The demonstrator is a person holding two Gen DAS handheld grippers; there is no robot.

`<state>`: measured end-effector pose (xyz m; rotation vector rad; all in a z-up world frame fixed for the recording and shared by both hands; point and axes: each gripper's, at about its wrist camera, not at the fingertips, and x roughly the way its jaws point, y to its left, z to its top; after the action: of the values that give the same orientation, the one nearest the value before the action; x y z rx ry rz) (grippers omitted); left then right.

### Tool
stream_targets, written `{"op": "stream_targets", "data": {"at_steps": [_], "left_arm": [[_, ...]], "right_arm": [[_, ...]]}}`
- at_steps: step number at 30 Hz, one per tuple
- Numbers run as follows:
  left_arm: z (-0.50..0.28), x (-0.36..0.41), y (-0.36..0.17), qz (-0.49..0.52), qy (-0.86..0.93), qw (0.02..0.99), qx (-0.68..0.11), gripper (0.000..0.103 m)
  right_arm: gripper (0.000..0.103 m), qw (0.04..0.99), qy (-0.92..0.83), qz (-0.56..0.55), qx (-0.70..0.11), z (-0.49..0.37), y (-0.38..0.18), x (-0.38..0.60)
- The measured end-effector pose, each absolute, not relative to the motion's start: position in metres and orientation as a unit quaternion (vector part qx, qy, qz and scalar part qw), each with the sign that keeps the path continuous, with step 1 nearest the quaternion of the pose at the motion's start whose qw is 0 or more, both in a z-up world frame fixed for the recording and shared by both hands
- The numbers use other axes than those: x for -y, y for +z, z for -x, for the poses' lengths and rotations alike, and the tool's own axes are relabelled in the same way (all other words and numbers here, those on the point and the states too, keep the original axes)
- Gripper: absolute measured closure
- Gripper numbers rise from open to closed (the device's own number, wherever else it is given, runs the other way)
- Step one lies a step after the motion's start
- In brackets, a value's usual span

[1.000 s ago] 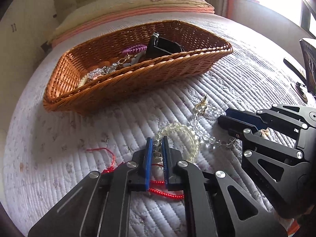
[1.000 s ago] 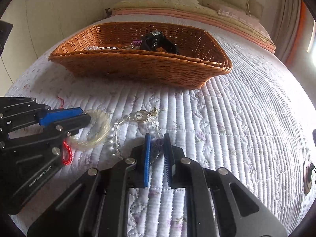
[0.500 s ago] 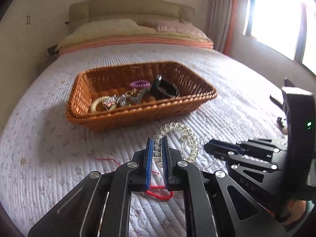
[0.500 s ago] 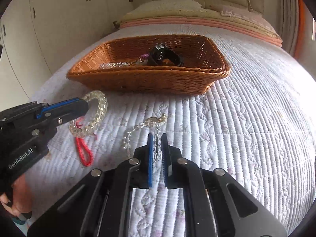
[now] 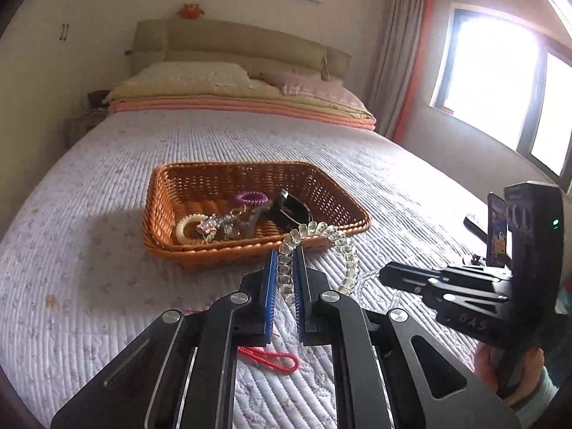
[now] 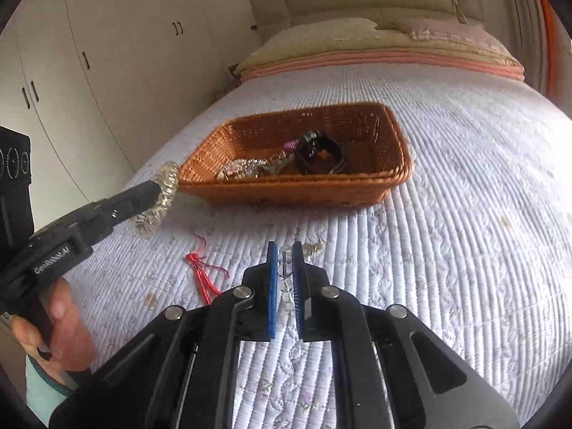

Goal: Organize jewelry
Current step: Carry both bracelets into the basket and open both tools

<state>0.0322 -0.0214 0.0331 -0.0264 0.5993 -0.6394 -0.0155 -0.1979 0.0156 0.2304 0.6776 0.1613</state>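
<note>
Between the blue pads of the left gripper (image 5: pixel 285 275) a clear chunky-bead bracelet (image 5: pixel 321 246) is clamped by one side, the rest of its ring arching up and to the right of the fingers in front of the wicker basket (image 5: pixel 171 250); the stretch inside the jaws is partly hidden by the pads. In the right wrist view that bracelet stands nearly upright, on edge, just beside the basket's near left corner. The right gripper (image 6: pixel 285 271) is closed on a strand of small clear beads (image 6: pixel 285 261) whose long axis runs along the fingers; most of it is hidden under the gripper, and only a blurred bit with a gold charm (image 6: pixel 314 246) shows past the right pad. The basket's contents are a jumble: a purple coil (image 5: pixel 252 198), a black watch (image 5: pixel 291 211), a cream bracelet (image 5: pixel 187 227) and tangled silver pieces that are hard to tell apart. A red cord (image 6: pixel 203 275) lies flat on the quilted bedspread (image 6: pixel 447 232). Compared with a second ago, both bracelets are lifted off the bed, the red cord has dropped away from the left gripper, and the basket's inside is seen from higher up.
</note>
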Motion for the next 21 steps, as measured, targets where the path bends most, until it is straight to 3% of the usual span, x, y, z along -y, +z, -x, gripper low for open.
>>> {"op": "stream_targets", "data": {"at_steps": [12, 21], "left_arm": [[-0.094, 0.021, 0.074, 0.012, -0.28, 0.925, -0.255, 0.096], [-0.163, 0.034, 0.035, 0.004, -0.257, 0.921, -0.292, 0.096]], "right_arm": [[0.097, 0.958, 0.084, -0.07, -0.266, -0.043, 0.092, 0.188], [0.097, 0.943, 0.085, -0.074, -0.312, -0.139, 0.066, 0.185]]}}
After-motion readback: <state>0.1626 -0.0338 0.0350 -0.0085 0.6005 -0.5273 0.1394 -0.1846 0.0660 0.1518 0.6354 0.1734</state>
